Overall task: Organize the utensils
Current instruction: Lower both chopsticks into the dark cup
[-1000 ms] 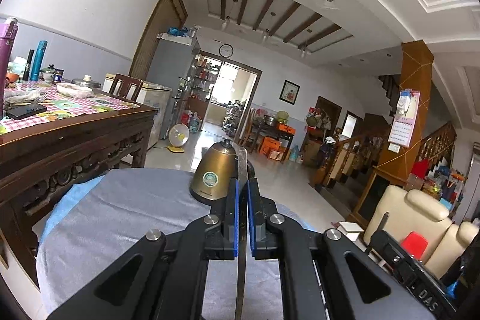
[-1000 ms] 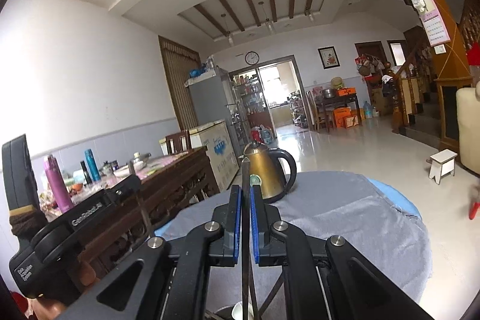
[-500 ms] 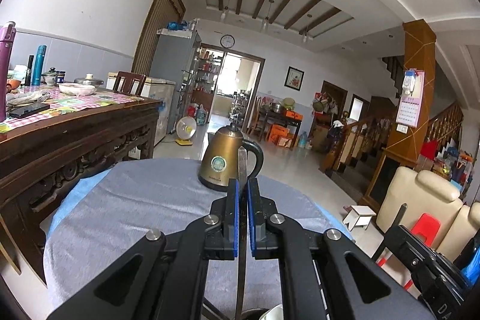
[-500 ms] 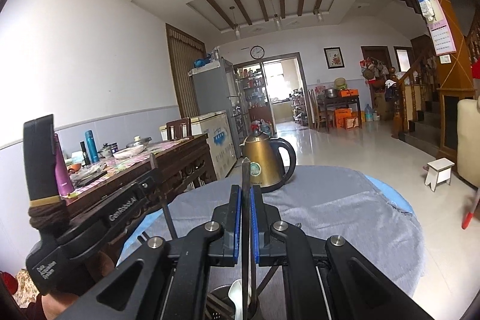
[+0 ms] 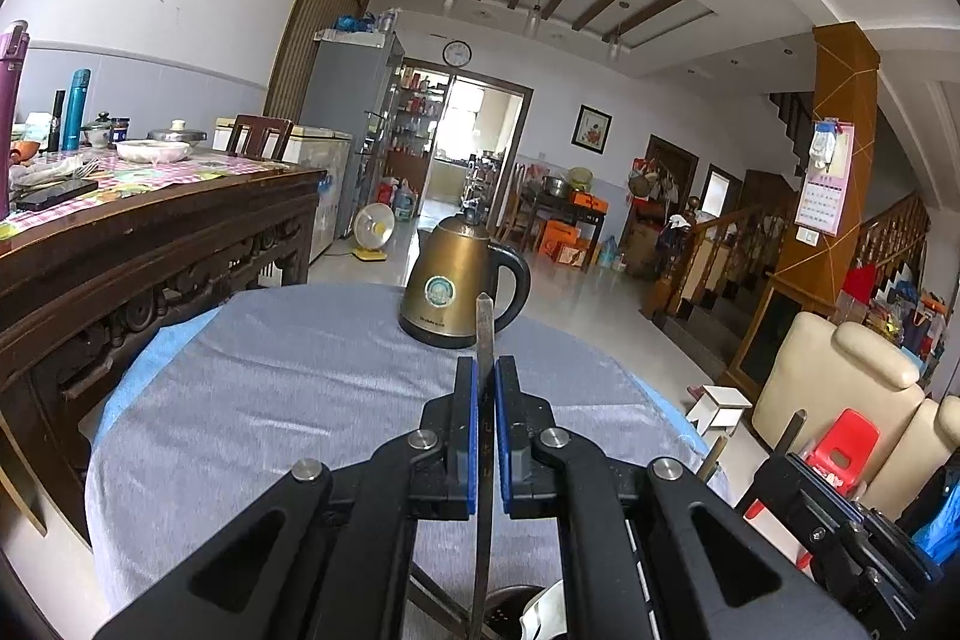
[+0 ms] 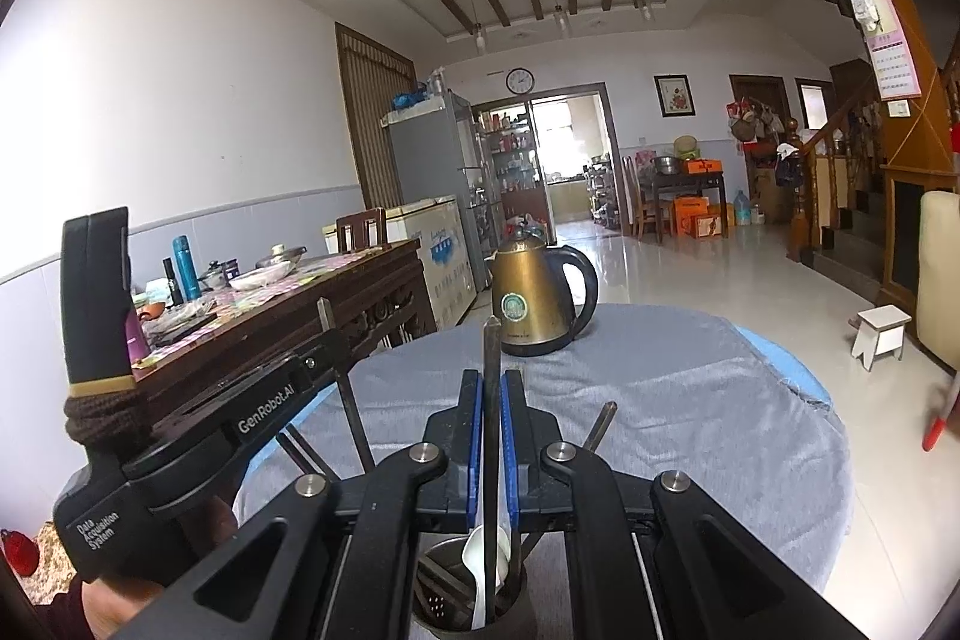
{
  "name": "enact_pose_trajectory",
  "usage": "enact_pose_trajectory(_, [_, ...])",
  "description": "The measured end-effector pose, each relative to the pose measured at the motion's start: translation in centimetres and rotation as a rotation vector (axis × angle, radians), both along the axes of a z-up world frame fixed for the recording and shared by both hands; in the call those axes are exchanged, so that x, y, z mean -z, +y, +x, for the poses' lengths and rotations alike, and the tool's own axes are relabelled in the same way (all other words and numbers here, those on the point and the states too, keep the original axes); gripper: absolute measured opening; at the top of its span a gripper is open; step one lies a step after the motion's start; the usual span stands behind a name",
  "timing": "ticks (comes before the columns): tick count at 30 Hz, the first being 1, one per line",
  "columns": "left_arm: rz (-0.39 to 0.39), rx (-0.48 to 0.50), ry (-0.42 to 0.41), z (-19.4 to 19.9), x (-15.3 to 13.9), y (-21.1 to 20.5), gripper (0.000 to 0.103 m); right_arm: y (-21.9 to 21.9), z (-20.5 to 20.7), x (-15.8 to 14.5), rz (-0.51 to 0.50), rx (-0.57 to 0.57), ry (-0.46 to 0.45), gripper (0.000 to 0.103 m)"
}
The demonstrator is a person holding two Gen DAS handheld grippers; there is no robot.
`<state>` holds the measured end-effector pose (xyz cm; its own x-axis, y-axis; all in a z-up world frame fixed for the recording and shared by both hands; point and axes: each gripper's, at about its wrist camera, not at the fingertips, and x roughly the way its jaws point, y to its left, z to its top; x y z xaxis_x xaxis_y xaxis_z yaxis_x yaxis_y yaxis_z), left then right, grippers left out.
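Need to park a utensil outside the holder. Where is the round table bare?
Grey cloth lies bare between kettle and the near edge, widest on the stool side. Crowded: the utensil holder under the right claw, and the left claw beside it.

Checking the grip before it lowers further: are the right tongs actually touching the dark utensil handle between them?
Touching. The right wrist view shows both blue pads of the right tongs pressed against the dark utensil handle, no gap either side.
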<state>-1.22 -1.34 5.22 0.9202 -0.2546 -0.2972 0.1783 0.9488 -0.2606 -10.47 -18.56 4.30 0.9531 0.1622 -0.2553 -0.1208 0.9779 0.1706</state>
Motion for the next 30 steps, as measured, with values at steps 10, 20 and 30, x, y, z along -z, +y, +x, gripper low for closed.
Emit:
enact_pose_trajectory(10, [0.018,0.006,0.044,0.1,0.4,-0.1,0.006,0.7,0.1,0.6,-0.013,-0.019,0.022,0.007])
enact_pose_trajectory(20, [0.033,0.012,0.095,-0.4,1.0,0.0,0.006,1.0,0.5,1.2,-0.011,-0.041,0.054,0.007])
enact_pose_trajectory(30, [0.037,0.023,0.158,-1.0,1.9,0.2,0.006,1.6,0.7,2.0,-0.012,-0.071,0.087,0.007])
